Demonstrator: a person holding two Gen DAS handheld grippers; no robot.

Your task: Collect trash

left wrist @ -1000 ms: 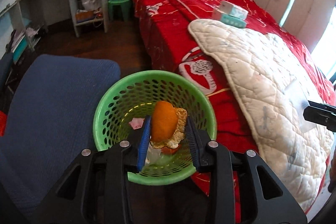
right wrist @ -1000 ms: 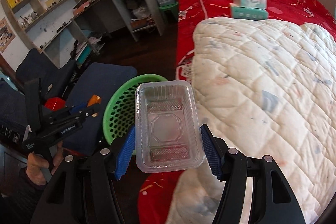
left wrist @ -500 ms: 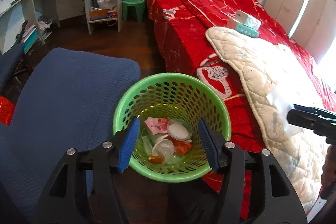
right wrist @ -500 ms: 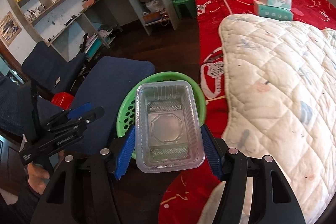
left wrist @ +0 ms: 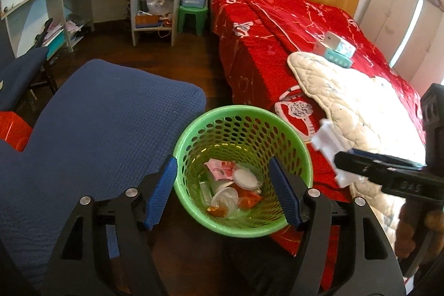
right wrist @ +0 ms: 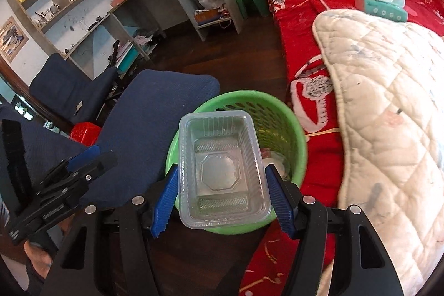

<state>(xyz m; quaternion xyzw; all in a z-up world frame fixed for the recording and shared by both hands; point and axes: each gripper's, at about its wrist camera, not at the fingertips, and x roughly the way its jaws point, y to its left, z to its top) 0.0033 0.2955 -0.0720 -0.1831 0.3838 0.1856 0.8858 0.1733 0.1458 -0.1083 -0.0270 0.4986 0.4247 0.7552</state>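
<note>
Orange peel gone from your left claw [left wrist: 222, 194], opening empty; your right claw [right wrist: 219, 197] loosens around the clear tray [right wrist: 222, 168] above the green basket [right wrist: 291, 129] for dropping.

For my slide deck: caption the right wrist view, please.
Opening right claw poises clear rectangular plastic tray over round green perforated plastic basket.
</note>
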